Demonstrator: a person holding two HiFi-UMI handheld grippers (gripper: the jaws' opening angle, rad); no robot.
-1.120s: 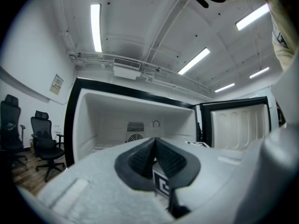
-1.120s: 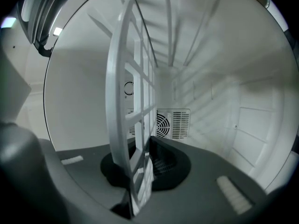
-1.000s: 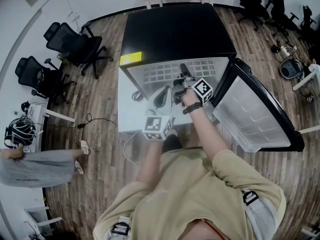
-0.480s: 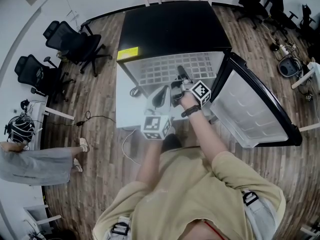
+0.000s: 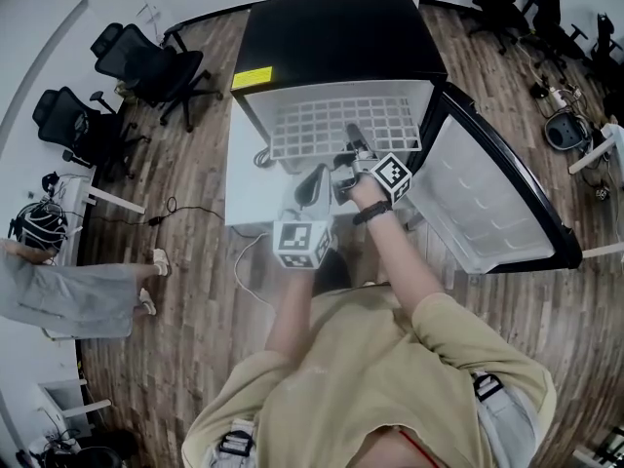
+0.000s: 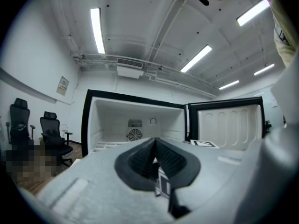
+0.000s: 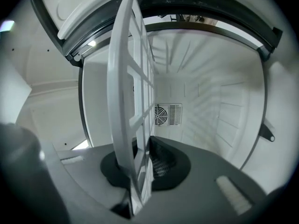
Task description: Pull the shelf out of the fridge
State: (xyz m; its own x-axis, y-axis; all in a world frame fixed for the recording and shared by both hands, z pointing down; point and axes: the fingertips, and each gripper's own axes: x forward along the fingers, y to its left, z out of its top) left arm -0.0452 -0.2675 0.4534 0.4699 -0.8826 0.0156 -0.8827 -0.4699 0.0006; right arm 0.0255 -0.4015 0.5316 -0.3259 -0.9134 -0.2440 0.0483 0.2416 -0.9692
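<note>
Found the squat black-topped fridge with white moulded lining [image 5: 336, 42] standing open on the wood-plank floor [image 5: 195, 213]; judged that a hard tug could drag so light-looking a cabinet forward; noted a glossy top, smooth ribbed plastic walls and a round fan grille [image 7: 167, 114] at the back. Found its black-framed door with a white ribbed inner panel [image 5: 492, 208] swung wide to the right; judged that a sideways swing of the load could knock it. Found the flat white grid shelf of thin, smooth bars [image 5: 341, 125] lying well forward of the cavity, rear edge about at the mouth; judged that it could skew and jam if pulled off-line, or sag and pivot once free, being held at one point only. Found the right gripper [image 5: 354, 144] clamped on the shelf's front bar, dark ridged pads [image 7: 161, 164] pressing either side; judged so slick a bar liable to slip. Found the left gripper [image 5: 316, 177] near that front edge, jaws together on nothing.
</note>
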